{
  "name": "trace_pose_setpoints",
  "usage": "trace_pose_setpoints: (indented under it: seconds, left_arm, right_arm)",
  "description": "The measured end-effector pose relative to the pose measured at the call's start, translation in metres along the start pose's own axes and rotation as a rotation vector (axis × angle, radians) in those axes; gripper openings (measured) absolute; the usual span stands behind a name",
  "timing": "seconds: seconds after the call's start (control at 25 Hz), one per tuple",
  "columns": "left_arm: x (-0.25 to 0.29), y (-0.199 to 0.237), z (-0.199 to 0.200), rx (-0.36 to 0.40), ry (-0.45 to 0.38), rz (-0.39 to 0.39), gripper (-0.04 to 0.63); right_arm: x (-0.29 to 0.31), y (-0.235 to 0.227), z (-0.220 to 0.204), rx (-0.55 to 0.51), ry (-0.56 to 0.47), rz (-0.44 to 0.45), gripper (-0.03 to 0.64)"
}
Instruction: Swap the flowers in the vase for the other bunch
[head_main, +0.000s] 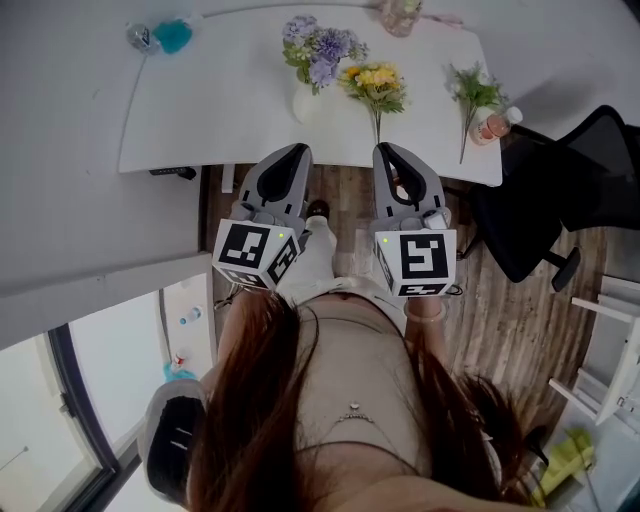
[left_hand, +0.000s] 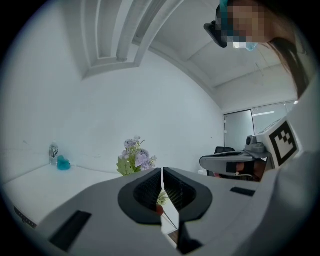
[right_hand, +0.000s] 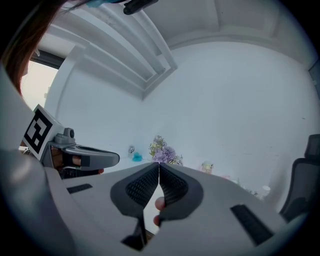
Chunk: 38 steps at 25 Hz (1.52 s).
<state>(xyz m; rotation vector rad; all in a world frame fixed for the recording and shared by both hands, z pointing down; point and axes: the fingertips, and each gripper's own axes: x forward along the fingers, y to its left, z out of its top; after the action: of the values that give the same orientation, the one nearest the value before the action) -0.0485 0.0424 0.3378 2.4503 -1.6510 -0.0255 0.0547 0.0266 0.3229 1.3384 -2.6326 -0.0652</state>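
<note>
Beside a black chair (head_main: 540, 215), white table (head_main: 220, 110) with vase (head_main: 303, 104) on wood-plank floor (head_main: 500, 320)

I read no words, numbers or brands anywhere; the cubes on the left gripper (head_main: 297, 149) and right gripper (head_main: 385, 148) carry only square markers.

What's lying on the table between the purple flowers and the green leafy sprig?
The yellow flower bunch lies there, flat on the white table; the head view shows it.
</note>
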Motion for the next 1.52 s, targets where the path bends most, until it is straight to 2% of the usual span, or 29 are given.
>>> trace_pose_setpoints:
  seconds: [0.48,0.72,1.0,1.52]
  left_arm:
    - [0.041,0.040,0.009,-0.004,0.020,0.009,0.009]
    - [0.058,0.056,0.007,-0.016,0.033,0.003,0.038]
    - [0.077,0.074,-0.003,0.011,0.071,0.000,0.075]
    - [0.110,0.093,-0.020,0.034,0.137,-0.099,0.141]
  right_arm:
    - [0.056,-0.028,0.016,0.000,-0.002,-0.003,0.028]
    - [0.081,-0.039,0.022,-0.005,-0.002,-0.003,0.028]
    - [0.110,-0.046,0.025,-0.009,0.000,-0.003,0.028]
    - [0.145,-0.059,0.025,-0.015,0.013,-0.069,0.028]
